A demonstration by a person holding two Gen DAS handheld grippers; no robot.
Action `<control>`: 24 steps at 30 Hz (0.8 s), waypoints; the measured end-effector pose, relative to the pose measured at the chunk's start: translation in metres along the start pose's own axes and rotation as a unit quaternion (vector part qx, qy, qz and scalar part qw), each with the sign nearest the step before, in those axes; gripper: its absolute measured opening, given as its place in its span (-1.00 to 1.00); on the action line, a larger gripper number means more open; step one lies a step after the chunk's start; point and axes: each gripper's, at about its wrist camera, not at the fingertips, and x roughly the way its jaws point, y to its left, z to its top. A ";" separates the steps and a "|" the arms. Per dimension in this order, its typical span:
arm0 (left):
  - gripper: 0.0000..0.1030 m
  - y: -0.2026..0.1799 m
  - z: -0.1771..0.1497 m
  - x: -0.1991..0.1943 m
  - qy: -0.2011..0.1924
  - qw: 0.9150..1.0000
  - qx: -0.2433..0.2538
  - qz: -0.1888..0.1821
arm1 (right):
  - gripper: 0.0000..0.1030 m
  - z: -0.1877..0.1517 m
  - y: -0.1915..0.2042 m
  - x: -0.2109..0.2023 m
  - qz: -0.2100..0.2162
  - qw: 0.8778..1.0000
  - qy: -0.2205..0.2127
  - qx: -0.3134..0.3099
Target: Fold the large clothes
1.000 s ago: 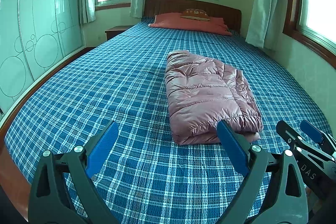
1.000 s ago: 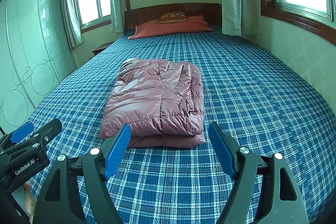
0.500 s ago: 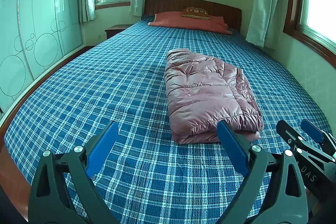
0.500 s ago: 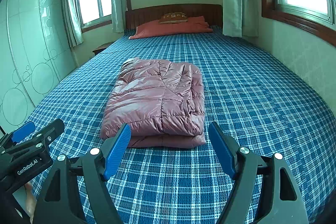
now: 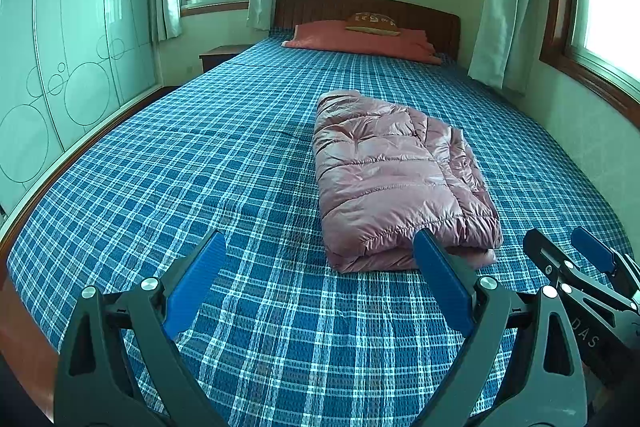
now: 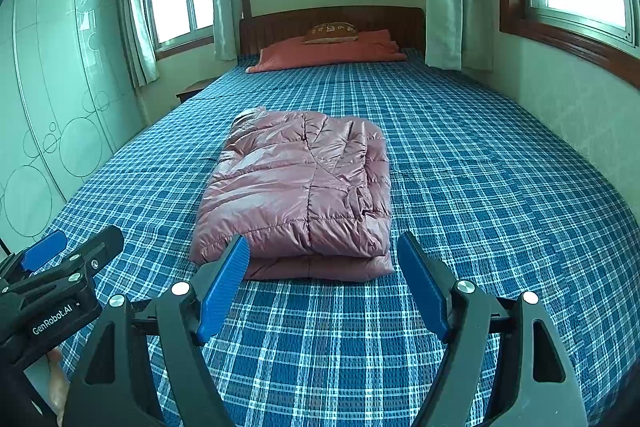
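A pink puffer jacket (image 5: 394, 179) lies folded into a thick rectangle on the blue plaid bed (image 5: 200, 167); it also shows in the right wrist view (image 6: 300, 191). My left gripper (image 5: 318, 243) is open and empty, held above the bed short of the jacket and to its left. My right gripper (image 6: 322, 243) is open and empty, just short of the jacket's near edge. Each gripper shows at the edge of the other's view: the right one (image 5: 576, 259), the left one (image 6: 76, 247).
An orange pillow (image 5: 360, 41) with a small cushion lies at the wooden headboard. A sliding wardrobe (image 5: 60, 67) stands on the left, a nightstand (image 5: 220, 55) beside the bed, and a wall with windows on the right.
Both grippers have tilted slightly, so the jacket sits a little higher in the views. The jacket has not moved and both grippers stay open.
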 end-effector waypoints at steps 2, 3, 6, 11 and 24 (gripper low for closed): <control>0.84 0.000 0.000 0.000 0.000 1.000 0.000 -0.001 | 0.46 0.000 0.000 0.000 0.000 1.000 0.000 0.000; 0.84 0.000 -0.001 0.000 0.000 1.000 0.000 -0.001 | 0.46 0.000 0.000 0.000 0.000 1.000 0.000 0.000; 0.84 0.000 -0.001 0.000 0.001 1.000 0.000 -0.002 | 0.46 -0.001 0.000 0.001 0.000 1.000 0.002 0.000; 0.84 0.000 -0.002 0.001 0.001 1.000 -0.001 0.000 | 0.46 -0.002 0.001 0.004 0.000 1.000 0.005 -0.002; 0.84 -0.002 0.000 -0.001 -0.010 1.000 0.009 0.009 | 0.46 -0.003 0.001 0.006 0.000 1.000 0.008 -0.004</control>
